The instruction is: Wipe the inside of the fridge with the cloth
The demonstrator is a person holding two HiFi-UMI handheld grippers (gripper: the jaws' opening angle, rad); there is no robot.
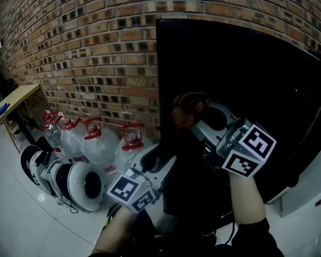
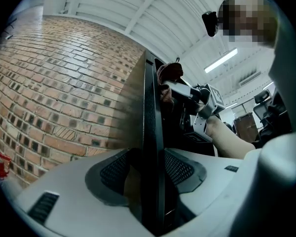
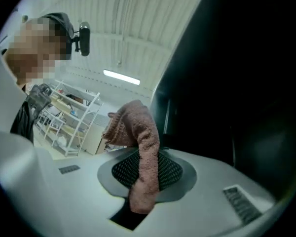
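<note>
Soft, light and floppy, the cloth (image 3: 138,132) hangs pinched at mid-length in the closed right gripper (image 3: 144,171), at the centre of the head view before the black fridge (image 1: 257,74). The left gripper (image 2: 150,172) clamps, jaws wide, on the thin hard edge of the fridge door (image 2: 152,107). The brick wall (image 2: 64,83) crowds the door's left, and room opens rightward.

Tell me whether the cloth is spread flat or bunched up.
Bunched up: the cloth is clamped between the right gripper's jaws, and its crumpled top droops sideways above them.
</note>
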